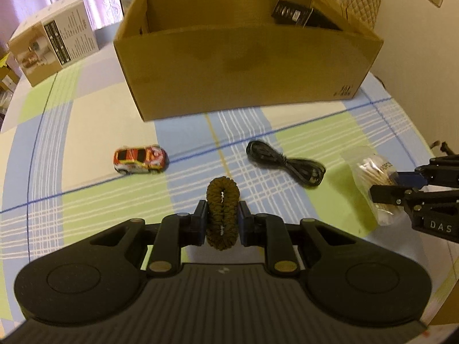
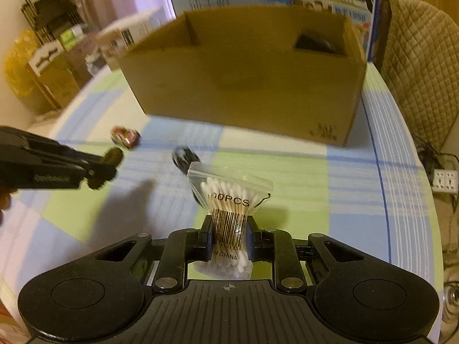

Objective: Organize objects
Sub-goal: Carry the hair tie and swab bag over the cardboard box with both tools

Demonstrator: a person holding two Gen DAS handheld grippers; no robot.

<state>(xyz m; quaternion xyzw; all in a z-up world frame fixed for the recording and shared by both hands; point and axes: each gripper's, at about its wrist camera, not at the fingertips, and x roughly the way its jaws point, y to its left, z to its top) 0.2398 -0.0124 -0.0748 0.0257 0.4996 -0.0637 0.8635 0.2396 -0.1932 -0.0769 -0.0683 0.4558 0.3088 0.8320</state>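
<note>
My left gripper (image 1: 222,215) is shut on a brown braided hair tie (image 1: 223,197), held upright above the checked tablecloth. My right gripper (image 2: 229,229) is shut on a clear bag of cotton swabs (image 2: 229,197), pinched at its barcode and lifted off the table. In the left wrist view the right gripper (image 1: 387,186) and the swab bag (image 1: 370,172) show at the right edge. The left gripper (image 2: 110,166) with the hair tie (image 2: 113,154) enters the right wrist view from the left. An open cardboard box (image 1: 246,66) stands behind, with a black item (image 1: 292,14) in its right corner.
A red toy car (image 1: 139,159) and a coiled black cable (image 1: 287,163) lie on the cloth in front of the box. A smaller printed carton (image 1: 54,48) sits at the back left. A quilted chair back (image 2: 416,71) and a power strip (image 2: 444,180) are beyond the table's right edge.
</note>
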